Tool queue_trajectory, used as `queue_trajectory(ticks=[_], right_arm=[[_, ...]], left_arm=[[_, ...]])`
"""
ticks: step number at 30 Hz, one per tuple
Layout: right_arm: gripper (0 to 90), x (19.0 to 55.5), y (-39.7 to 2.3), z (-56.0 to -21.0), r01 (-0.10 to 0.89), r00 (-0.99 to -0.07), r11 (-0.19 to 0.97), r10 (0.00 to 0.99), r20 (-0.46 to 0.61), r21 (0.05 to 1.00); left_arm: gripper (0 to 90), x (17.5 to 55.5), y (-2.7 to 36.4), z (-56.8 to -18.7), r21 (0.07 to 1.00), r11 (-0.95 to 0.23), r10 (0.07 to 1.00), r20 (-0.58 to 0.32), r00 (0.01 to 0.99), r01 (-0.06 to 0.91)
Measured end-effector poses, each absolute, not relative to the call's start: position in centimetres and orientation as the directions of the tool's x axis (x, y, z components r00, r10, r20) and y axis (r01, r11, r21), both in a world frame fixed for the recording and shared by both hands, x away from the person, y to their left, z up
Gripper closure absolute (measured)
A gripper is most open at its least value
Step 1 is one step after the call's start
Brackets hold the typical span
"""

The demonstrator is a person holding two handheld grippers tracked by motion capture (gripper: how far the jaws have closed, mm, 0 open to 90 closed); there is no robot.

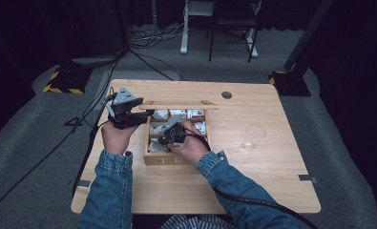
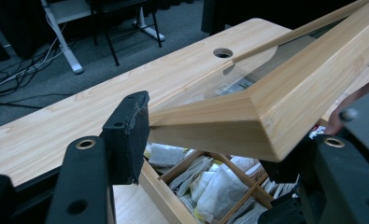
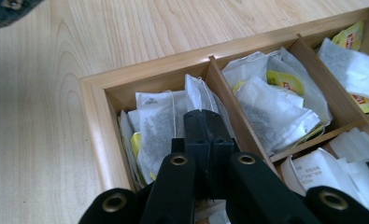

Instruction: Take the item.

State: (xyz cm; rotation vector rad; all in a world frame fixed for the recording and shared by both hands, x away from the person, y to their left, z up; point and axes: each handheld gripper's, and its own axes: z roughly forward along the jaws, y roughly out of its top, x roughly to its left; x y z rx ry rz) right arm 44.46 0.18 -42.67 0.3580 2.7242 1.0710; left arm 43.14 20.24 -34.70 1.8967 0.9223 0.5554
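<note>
Dark curtains and grey carpet are seen around a pale wooden desk (image 1: 253, 162) on which a compartment box (image 1: 152, 157) of tea bags is being handled.

The right tongs (image 3: 209, 122) are seen pressed together over a tea bag (image 3: 161, 123) in the box's corner compartment; whether the bag is pinched cannot be told. The left tongs (image 2: 210, 135) are held partly apart, clamped on a corner of the raised wooden lid (image 2: 285, 100). An empty glass (image 1: 253, 137) is seen well apart, to the right of the box.
</note>
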Motion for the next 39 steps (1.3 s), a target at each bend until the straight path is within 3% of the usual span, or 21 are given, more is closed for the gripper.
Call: queue_trajectory(ticks=[39], right_arm=[[90.0,41.8,-5.1,-37.3,0.142,-0.941,0.582,0.329,-0.073,0.801]], left_arm=[[41.4,43.1,20.3,-34.7,0.88,-0.296,0.786,0.003,0.619,0.371]])
